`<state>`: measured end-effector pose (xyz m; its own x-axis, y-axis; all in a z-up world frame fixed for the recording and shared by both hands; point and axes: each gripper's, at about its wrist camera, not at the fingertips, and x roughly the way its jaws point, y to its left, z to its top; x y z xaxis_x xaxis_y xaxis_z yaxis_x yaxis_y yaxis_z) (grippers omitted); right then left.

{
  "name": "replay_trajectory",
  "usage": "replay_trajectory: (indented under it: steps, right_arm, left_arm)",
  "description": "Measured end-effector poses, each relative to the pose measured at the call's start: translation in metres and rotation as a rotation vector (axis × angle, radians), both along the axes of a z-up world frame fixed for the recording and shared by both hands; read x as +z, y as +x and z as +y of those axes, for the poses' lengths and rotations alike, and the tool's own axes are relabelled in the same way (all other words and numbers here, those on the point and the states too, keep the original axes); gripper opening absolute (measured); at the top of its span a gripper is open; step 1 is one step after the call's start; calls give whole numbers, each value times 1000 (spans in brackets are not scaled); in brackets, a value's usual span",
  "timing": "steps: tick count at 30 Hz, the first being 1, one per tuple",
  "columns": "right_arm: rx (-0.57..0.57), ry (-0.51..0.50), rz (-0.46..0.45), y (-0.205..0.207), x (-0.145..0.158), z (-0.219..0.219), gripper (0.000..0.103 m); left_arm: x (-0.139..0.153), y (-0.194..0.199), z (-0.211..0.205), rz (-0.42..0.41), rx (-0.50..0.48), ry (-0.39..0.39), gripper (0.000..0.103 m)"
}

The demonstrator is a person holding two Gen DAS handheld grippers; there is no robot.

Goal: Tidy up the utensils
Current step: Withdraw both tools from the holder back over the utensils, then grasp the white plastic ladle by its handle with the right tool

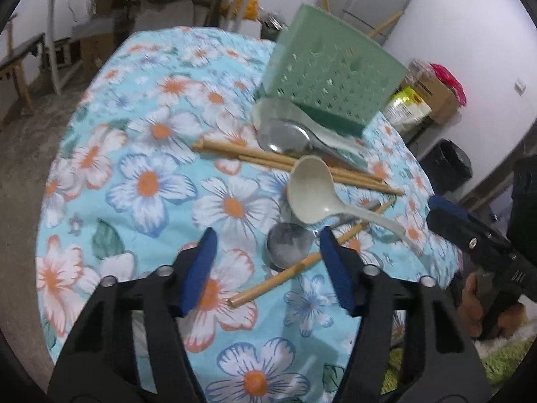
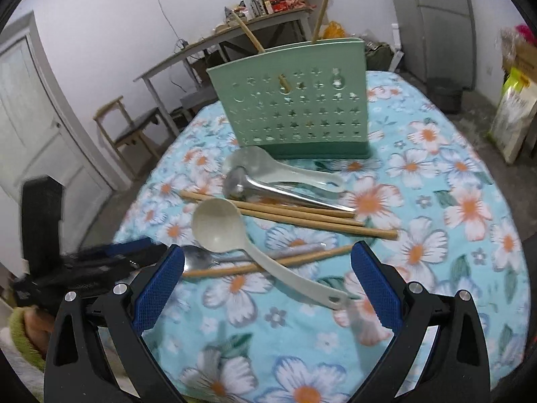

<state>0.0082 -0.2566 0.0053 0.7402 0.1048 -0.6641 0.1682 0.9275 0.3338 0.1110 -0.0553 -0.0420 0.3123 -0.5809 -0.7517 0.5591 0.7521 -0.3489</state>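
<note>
A: Left view: left tongs (image 1: 265,252) gaping, gripping nothing; metal spoon (image 1: 288,245) and one chopstick (image 1: 302,265) lying between the pads.

B: Right view: right tongs (image 2: 268,278) released too; ladle (image 2: 235,235) just ahead, holder (image 2: 292,107) beyond holding two chopsticks (image 2: 322,6). Mostly undone.

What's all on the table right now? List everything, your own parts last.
holder: one, green, upright at the table's far side
chopsticks in holder: two, wooden, sticking out the top
loose chopsticks: about four, wooden, lying mid-table
ladle: one, cream, across the chopsticks
rice paddle: one, pale, before the holder
steel spoons: two, one on the paddle, one near the left gripper
tablecloth: one, blue floral
left gripper: blue pads, open, over the near spoon
right gripper: blue pads, open, empty
</note>
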Motion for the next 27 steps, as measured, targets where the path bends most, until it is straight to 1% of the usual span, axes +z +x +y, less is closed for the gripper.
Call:
replay_trajectory:
  steps: [2, 3, 5, 7, 8, 10, 12, 16, 19, 21, 23, 24, 27]
  right_arm:
    - [11, 5, -2, 3, -1, 2, 97]
    - [18, -6, 5, 6, -2, 5, 97]
    - [32, -27, 20, 11, -3, 9, 97]
    - [52, -38, 27, 14, -3, 13, 97]
    - [62, -45, 27, 16, -4, 15, 97]
    - [75, -63, 33, 20, -4, 19, 97]
    - [88, -66, 35, 22, -5, 20, 97]
    - [102, -66, 31, 25, -6, 22, 96]
    - [101, -71, 36, 28, -8, 23, 90]
    - [104, -64, 47, 32, -11, 22, 82]
    - [104, -57, 56, 35, -13, 21, 75]
    - [107, -51, 59, 37, -14, 21, 70]
    - [129, -43, 65, 45, -15, 21, 60]
  left_arm:
    - [-3, 2, -3, 23, -31, -6, 47]
    - [-5, 4, -4, 32, -38, -9, 45]
    - [-9, 9, -5, 62, -46, -20, 38]
    - [-13, 15, -5, 94, -39, -33, 33]
    - [-16, 18, -5, 112, -39, -41, 28]
    - [-20, 21, -4, 138, -48, -55, 24]
    - [-23, 23, -3, 158, -58, -71, 24]
    - [-27, 25, -2, 187, -81, -93, 16]
    - [-31, 23, -2, 204, -97, -98, 12]
    - [-33, 22, -3, 197, -106, -101, 12]
    - [-35, 22, -3, 189, -109, -103, 9]
    - [-36, 22, -2, 189, -108, -109, 9]
    - [-39, 23, 2, 199, -95, -138, 7]
